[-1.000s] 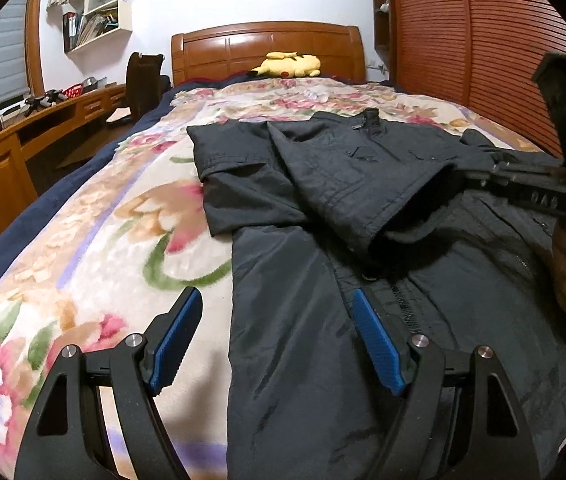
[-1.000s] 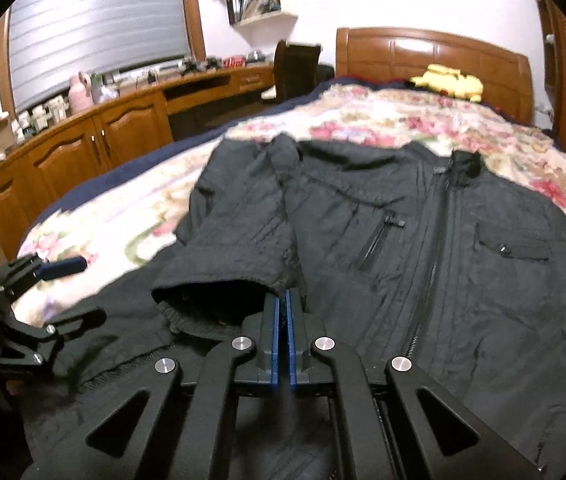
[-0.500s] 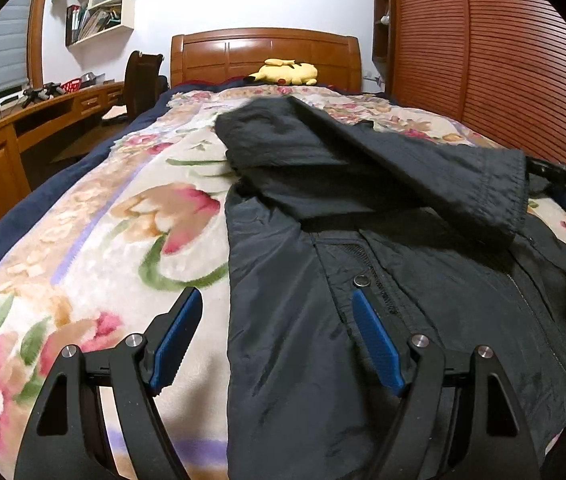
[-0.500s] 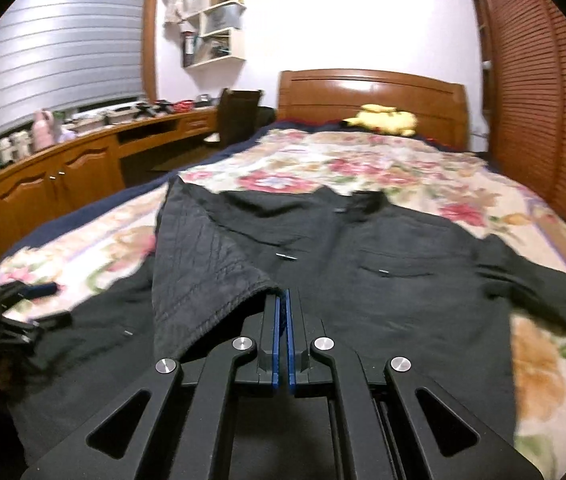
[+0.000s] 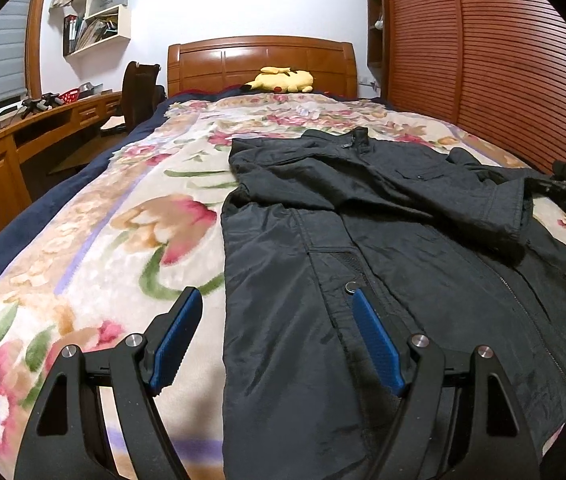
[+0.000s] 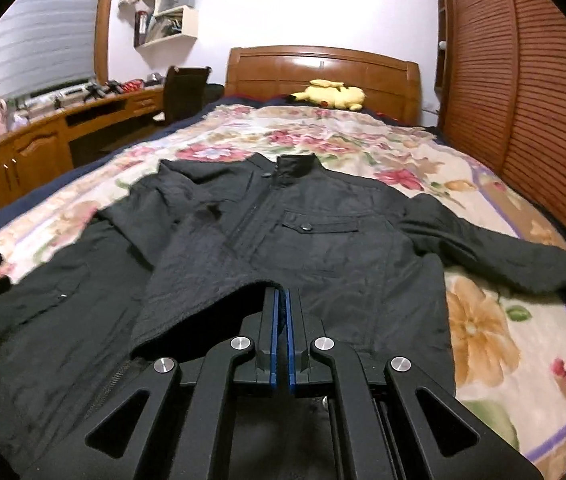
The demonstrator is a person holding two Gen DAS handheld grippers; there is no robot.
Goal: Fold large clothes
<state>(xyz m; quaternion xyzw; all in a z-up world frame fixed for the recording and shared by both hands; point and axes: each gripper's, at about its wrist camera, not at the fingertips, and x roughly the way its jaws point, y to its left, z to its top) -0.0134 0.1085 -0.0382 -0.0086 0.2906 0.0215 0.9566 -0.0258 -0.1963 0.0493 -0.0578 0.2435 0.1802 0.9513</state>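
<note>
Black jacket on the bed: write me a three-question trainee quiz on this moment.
1. True or false: the right tool is shut on the sleeve cuff of the black jacket.
2. Which tool is open and holding nothing? A) left B) right
3. Fill in: the yellow plush toy lies by the ____.

Key: 1 true; 2 A, the left tool; 3 headboard.
</note>
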